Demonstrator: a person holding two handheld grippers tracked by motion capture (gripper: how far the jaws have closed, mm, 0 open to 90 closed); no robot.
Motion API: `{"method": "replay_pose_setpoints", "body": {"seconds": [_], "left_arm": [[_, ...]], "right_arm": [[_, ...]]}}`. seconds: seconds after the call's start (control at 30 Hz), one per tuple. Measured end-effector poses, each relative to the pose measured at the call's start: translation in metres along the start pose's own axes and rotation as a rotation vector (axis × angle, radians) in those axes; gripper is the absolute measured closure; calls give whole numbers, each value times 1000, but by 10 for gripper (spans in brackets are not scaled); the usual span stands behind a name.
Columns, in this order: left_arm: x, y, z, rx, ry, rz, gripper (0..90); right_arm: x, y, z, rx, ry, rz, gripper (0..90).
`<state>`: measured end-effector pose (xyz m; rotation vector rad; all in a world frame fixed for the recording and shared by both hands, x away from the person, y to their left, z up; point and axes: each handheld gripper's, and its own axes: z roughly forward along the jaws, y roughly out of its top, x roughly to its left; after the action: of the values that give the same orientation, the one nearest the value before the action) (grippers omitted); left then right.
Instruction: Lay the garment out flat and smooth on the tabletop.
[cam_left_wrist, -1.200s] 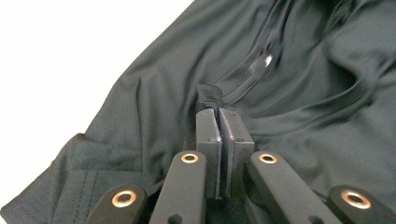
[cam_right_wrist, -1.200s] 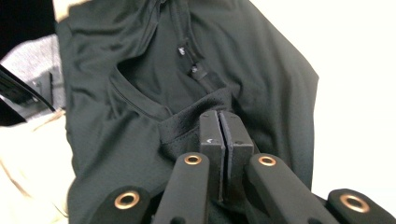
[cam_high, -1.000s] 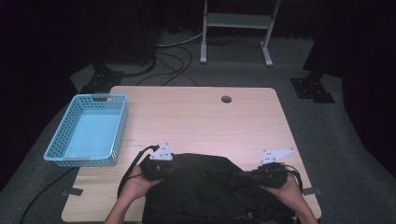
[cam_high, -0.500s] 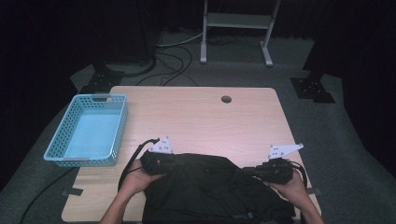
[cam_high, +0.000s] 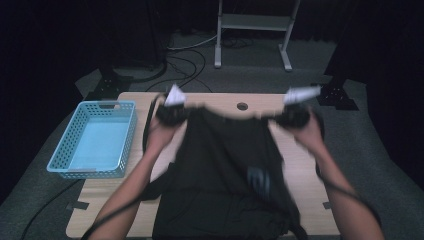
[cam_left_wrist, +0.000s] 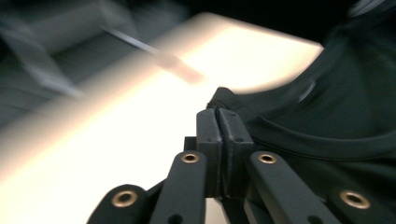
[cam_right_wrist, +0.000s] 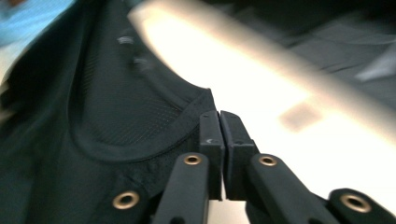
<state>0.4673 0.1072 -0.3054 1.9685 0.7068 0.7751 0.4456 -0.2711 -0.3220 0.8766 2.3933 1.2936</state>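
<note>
1. I have the black shirt (cam_high: 225, 170) held up by its two shoulder corners, one in each tool. My left tool (cam_left_wrist: 218, 116) is clamped on the left shoulder seam and my right tool (cam_right_wrist: 219, 122) is clamped on the right one. In both gripper views the pads sit pressed together with fabric pinched at their tips.
2. My left tool's jaws have just been opening a little, with the cloth between them. The pinch there looks thin, so I judge that corner the likelier one to slip, and I should squeeze it firm.
3. The shirt hangs from the tools over the far half of the table (cam_high: 135, 200), and its hem trails down toward my side.
4. To do this step well, I should keep both hands level and well apart so the collar stays taut and the body hangs without twisting. Then I can lay the shirt down flat, hem first.
5. The blue basket (cam_high: 75, 145) stands on the left part of the table, just beside my left forearm. It is the one thing that a swinging sleeve could catch.
6. The small round hole (cam_high: 242, 106) near the far edge is no obstacle.
</note>
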Motion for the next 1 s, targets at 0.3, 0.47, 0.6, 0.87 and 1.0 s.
{"method": "replay_pose_setpoints", "body": {"seconds": [0.3, 0.47, 0.6, 0.87, 1.0], "left_arm": [[6, -25, 57, 75, -140, -138, 434], [-32, -83, 47, 170, -233, -150, 342], [-60, -119, 27, 239, -272, -138, 296], [-98, -163, -5, 332, -315, -87, 252], [-106, -168, -13, 344, -310, -70, 219]], "right_arm": [[-34, 33, 49, 8, -146, -1, 625], [1, -45, 61, 99, -24, 35, 606], [35, -94, 53, 148, 50, 58, 581], [96, -148, 37, 246, 54, -1, 508], [112, -161, 33, 246, 22, -26, 470]]}}
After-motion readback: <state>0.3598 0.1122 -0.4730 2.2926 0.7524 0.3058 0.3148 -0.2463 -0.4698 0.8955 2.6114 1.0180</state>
